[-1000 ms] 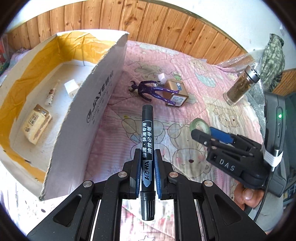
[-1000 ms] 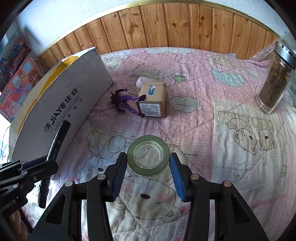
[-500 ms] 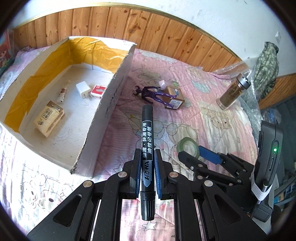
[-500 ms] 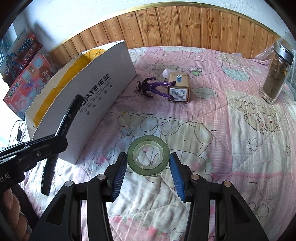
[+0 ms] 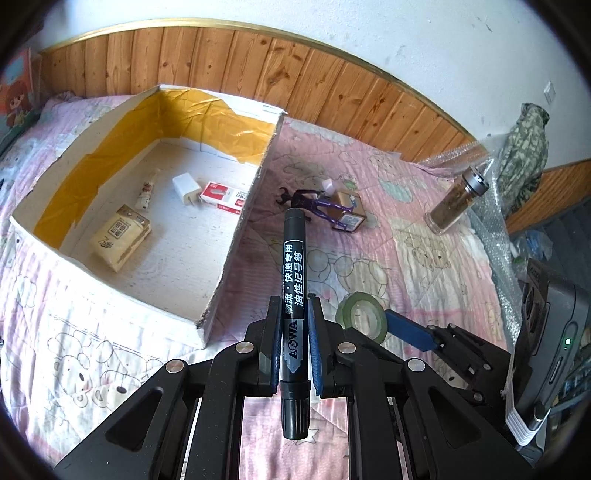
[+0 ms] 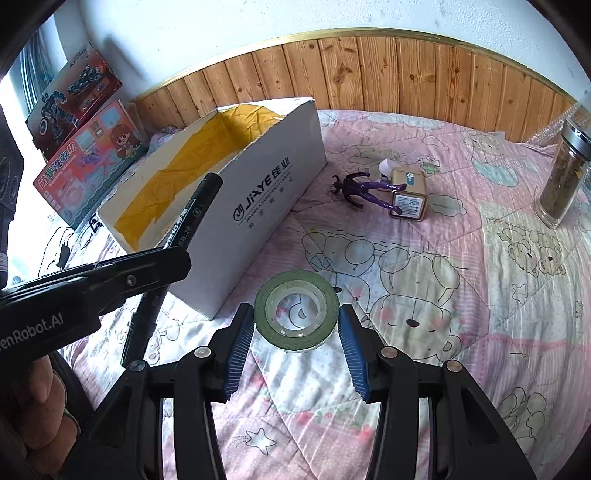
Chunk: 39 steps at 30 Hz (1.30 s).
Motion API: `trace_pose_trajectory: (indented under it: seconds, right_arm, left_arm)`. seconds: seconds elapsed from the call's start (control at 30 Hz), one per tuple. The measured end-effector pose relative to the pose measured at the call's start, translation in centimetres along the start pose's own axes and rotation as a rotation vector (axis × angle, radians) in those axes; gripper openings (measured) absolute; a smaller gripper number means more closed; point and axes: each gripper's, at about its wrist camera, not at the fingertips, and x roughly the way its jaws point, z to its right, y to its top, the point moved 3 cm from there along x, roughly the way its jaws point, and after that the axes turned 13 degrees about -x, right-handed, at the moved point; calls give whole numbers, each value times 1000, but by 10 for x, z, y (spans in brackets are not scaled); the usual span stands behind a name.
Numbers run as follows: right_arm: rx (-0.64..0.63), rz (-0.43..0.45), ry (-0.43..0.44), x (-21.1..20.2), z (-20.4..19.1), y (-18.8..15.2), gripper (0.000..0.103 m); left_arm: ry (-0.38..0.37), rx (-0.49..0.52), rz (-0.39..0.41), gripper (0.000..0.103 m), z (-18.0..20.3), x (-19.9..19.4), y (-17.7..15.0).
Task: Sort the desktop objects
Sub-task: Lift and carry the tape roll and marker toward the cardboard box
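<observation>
Marker (image 5: pixel 293 295) clamped in left gripper (image 5: pixel 293 325), tape roll (image 6: pixel 296 310) pinched in right gripper (image 6: pixel 296 332).
Carry both over box (image 5: pixel 236 229) wall w/ clearance, release low inside, away from stuff already there.

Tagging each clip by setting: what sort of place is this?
Probably a bedroom at home, not a desk: the things lie on a pink cartoon quilt, wood panelling lines the wall, and toy boxes lean beside it.

White wall (image 6: pixel 221 33), wood wainscot (image 6: pixel 406 77)
</observation>
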Motion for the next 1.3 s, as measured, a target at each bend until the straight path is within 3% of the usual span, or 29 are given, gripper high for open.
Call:
trace_pose_trajectory:
  seconds: [0.37, 1.3]
  right_arm:
    - [-54, 28, 14, -13, -26, 20, 48]
    - [-218, 93, 40, -29, -86, 90, 48]
  left_arm:
    - [22, -49, 57, 14, -29, -22, 16]
    - [52, -110, 105, 14, -79, -43, 49]
